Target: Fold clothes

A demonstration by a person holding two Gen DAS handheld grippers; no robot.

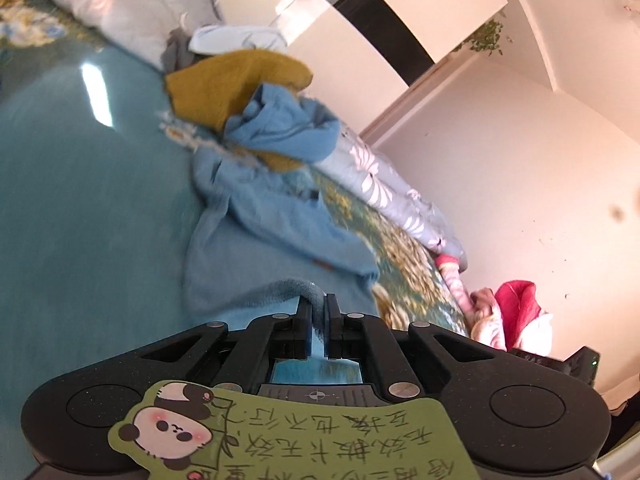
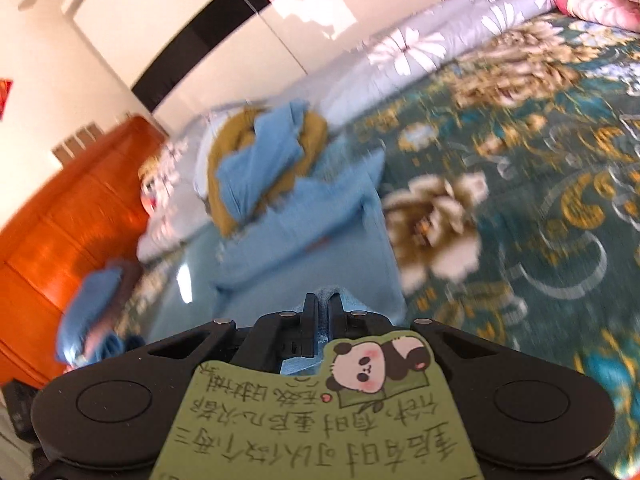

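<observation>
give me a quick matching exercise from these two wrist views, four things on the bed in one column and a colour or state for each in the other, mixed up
Things:
1. garment in the left gripper
2. crumpled cloth in the pile
3. quilt along the wall
4. headboard

Descriptions:
A. mustard yellow
B. orange-brown wood
C. light blue, pinched at its edge
D. pale grey with white flowers

Pairs: 1-C, 2-A, 3-D, 4-B

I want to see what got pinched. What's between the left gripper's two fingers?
A fold of the light blue garment, clamped in the left gripper; the left wrist view shows it.
</observation>
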